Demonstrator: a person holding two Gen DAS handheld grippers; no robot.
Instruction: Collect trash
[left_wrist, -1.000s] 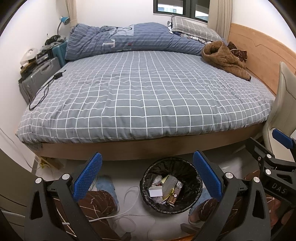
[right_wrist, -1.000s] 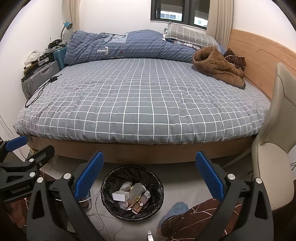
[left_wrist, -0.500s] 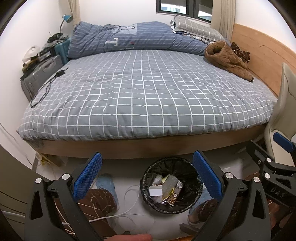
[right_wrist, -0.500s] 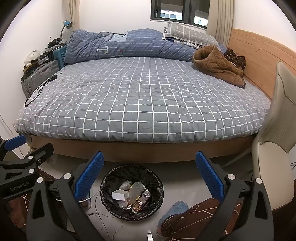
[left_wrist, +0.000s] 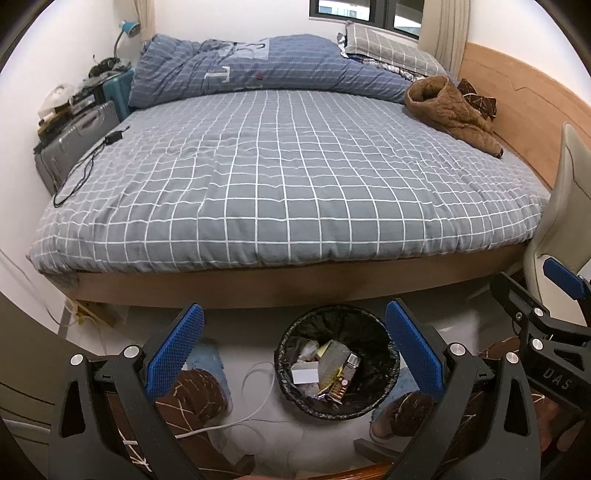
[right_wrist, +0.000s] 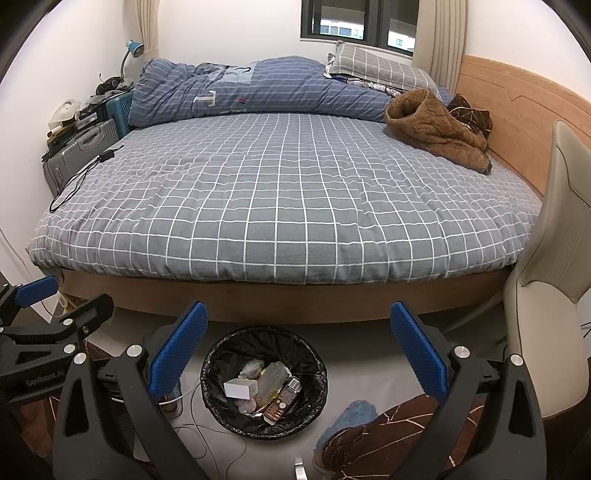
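The left tool (left_wrist: 293, 347) fills the bottom of its frame with its blue pads spread wide apart and nothing between them. The right tool (right_wrist: 299, 345) is the same in its own view: pads well apart, empty. Each tool also shows in the other's view, the right one at the right edge of the left frame, the left one at the left edge of the right frame.

Just beyond the pads, low in the middle of both frames, stands the bin (left_wrist: 338, 360), lined with a black bag and set on the floor just in front of the bed (left_wrist: 288, 177). The trash (right_wrist: 264, 389) already lies inside it: a white box, a crumpled wrapper, a dark packet and other bits. No loose litter can be made out on the floor or the bedspread.

White cables (left_wrist: 236, 421) trail over the floor beside the bin, and the person's patterned trouser legs and slippers sit on either side of it. A pale chair (right_wrist: 550, 295) stands at the right edge.

The likely step is gathering the bag. The risks lie close by: a pad closing on thin liner alone could tear it or slip off, a one-sided pull could tip the bin and spill its contents, and a low reach could snag the cables.
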